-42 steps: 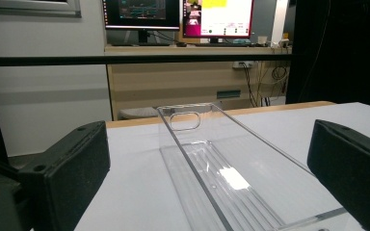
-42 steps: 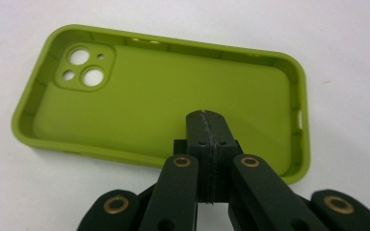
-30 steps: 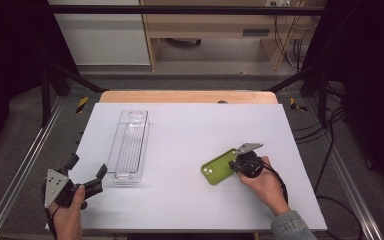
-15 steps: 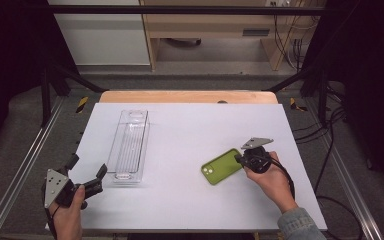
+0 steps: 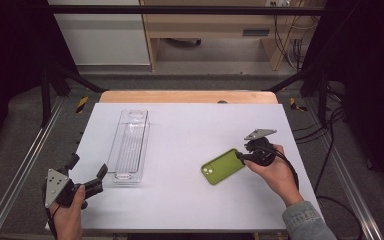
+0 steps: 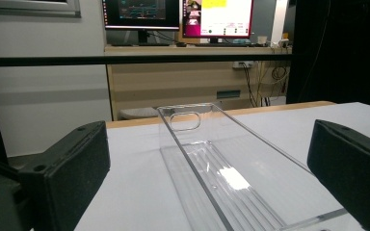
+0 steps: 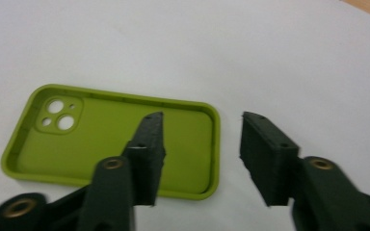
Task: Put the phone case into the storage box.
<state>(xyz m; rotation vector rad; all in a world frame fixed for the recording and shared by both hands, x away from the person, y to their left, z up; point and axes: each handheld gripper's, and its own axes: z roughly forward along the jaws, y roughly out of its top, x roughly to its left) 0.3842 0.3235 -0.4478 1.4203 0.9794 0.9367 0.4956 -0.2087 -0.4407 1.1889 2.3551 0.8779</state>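
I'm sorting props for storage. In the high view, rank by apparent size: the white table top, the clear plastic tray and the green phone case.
1. White rectangular table top, by far the largest.
2. Clear, long plastic tray.
3. Green silicone phone case, the smallest.
The tray lies slightly farther from the camera yet looks bigger.

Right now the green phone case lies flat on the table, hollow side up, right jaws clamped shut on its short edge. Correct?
Not quite: the right gripper is open. The right gripper view shows its jaws standing apart astride the short edge of the green phone case, not pressing it. The case does lie flat, hollow side up.
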